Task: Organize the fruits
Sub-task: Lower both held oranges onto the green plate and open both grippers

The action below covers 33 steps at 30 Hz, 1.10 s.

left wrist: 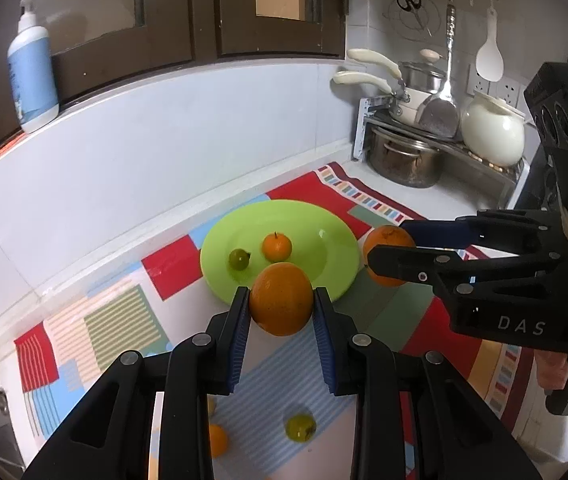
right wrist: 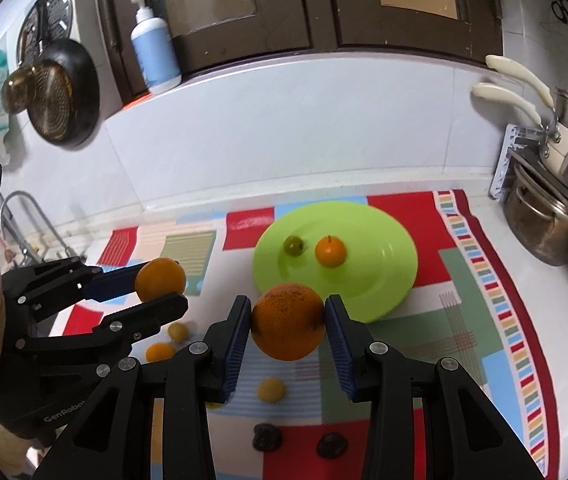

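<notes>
Speckled round orange point(right wrist: 287, 322), tool-clamped point(right wrist: 289, 334).

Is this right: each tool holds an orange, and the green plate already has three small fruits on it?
Not quite: the green plate has two small fruits, not three: a small green fruit and a small orange one, clearest in the right wrist view. The rest holds: the left tool and the right tool each hold an orange.
</notes>
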Each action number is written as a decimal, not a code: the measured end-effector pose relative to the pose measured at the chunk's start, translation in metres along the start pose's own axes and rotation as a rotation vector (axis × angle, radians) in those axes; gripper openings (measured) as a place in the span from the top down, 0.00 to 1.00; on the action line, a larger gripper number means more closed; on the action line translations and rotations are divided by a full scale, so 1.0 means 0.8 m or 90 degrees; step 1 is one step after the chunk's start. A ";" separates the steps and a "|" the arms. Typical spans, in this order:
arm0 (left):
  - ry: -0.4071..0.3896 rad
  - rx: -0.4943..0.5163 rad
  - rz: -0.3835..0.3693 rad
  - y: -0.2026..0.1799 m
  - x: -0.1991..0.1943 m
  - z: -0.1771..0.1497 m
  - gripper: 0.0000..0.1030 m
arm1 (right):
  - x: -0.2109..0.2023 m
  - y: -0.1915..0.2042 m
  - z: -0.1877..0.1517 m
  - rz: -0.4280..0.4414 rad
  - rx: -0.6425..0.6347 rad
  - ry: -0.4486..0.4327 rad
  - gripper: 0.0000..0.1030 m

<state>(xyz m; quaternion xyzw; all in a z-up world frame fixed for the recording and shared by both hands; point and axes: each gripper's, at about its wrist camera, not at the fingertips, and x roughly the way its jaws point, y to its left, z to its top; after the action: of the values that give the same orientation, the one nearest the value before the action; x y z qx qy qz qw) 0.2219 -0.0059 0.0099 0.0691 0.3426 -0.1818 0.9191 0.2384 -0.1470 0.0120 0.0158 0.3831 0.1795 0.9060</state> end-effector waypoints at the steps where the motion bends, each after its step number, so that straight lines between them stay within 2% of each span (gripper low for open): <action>1: -0.001 -0.002 -0.003 0.001 0.003 0.005 0.70 | 0.003 -0.003 0.004 -0.001 0.002 0.000 0.62; 6: -0.001 -0.002 -0.005 0.007 0.019 0.024 0.70 | 0.017 -0.015 0.022 -0.012 0.008 -0.001 0.62; 13: 0.029 -0.013 -0.027 0.016 0.059 0.041 0.70 | 0.045 -0.033 0.038 -0.019 0.015 0.011 0.62; 24: 0.106 -0.017 -0.019 0.026 0.137 0.039 0.70 | 0.105 -0.063 0.047 -0.019 0.029 0.058 0.62; 33: 0.155 -0.025 -0.022 0.033 0.186 0.030 0.70 | 0.157 -0.085 0.035 -0.018 0.040 0.102 0.62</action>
<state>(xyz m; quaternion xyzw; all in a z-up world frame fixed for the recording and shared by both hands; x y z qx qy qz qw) 0.3503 -0.0304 -0.0697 0.0669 0.4564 -0.1816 0.8685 0.3598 -0.1649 -0.0656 0.0241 0.4597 0.1556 0.8740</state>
